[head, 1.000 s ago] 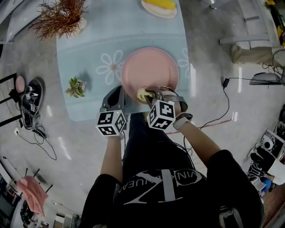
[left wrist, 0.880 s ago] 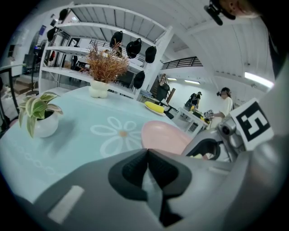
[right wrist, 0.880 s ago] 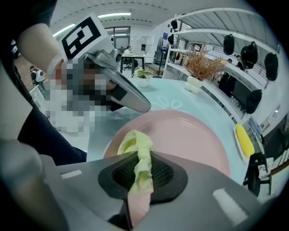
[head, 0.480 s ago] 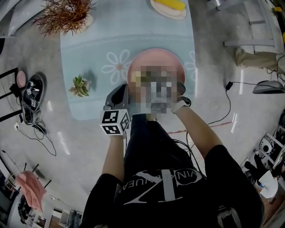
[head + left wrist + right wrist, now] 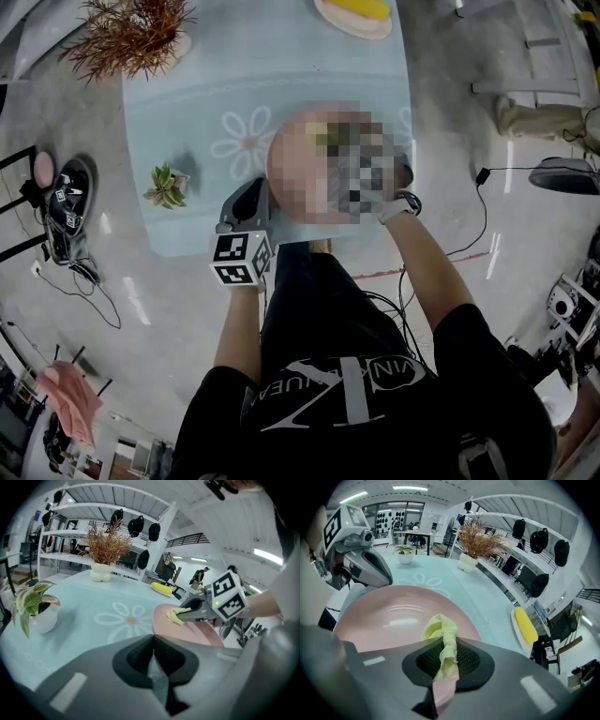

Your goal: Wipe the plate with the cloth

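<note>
Right gripper (image 5: 443, 643) pinches cloth (image 5: 440, 629) against plate (image 5: 379, 616) — cloth's tail hidden (between jaws).

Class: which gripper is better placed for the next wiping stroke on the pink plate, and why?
Right. The right gripper is shut on the yellow cloth over the plate; the left gripper is shut, empty, beside the plate.

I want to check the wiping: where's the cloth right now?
In the right gripper view, the yellow cloth is pinched in the right tool, its loose end over the pink plate.
</note>
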Demonstrator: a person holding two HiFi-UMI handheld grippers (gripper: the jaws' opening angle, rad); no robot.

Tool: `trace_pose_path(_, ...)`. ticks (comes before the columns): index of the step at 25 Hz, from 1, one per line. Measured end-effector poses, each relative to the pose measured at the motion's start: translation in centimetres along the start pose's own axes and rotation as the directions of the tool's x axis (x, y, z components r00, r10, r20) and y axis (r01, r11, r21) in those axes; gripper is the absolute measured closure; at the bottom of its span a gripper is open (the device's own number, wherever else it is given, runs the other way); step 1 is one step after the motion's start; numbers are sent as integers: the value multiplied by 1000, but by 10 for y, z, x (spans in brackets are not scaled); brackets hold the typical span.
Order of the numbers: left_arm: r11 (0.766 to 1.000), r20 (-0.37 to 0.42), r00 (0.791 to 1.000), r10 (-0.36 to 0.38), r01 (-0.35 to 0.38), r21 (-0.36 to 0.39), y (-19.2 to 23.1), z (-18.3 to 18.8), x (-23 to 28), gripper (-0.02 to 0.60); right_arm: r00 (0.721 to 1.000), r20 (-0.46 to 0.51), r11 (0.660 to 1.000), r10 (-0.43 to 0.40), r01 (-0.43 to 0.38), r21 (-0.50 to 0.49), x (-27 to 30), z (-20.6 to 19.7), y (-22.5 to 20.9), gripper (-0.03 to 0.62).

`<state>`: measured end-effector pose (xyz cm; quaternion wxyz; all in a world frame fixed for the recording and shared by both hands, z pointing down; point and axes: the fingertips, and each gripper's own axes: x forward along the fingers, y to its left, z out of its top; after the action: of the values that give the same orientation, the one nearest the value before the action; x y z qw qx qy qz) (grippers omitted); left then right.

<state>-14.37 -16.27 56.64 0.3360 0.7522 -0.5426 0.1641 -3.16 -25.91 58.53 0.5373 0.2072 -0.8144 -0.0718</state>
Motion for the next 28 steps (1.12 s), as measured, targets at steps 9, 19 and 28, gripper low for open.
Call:
trace_pose_path(9,1000,7,1000,1,-1,3,-3,1,-1,581,994,-77,997,-75,78,28,-25,-51,2,545)
trace_pose_path(19,1000,12,1000,2,-2,0,-8,-3,-7,581,994,-98,998,-55,58,32,-53,-67,47,545)
trace_pose_path(28,1000,19,1000,4,-4,3,-9,-3,-8,581,999,-19,996,49,-50,-76,-52,-29,97,545)
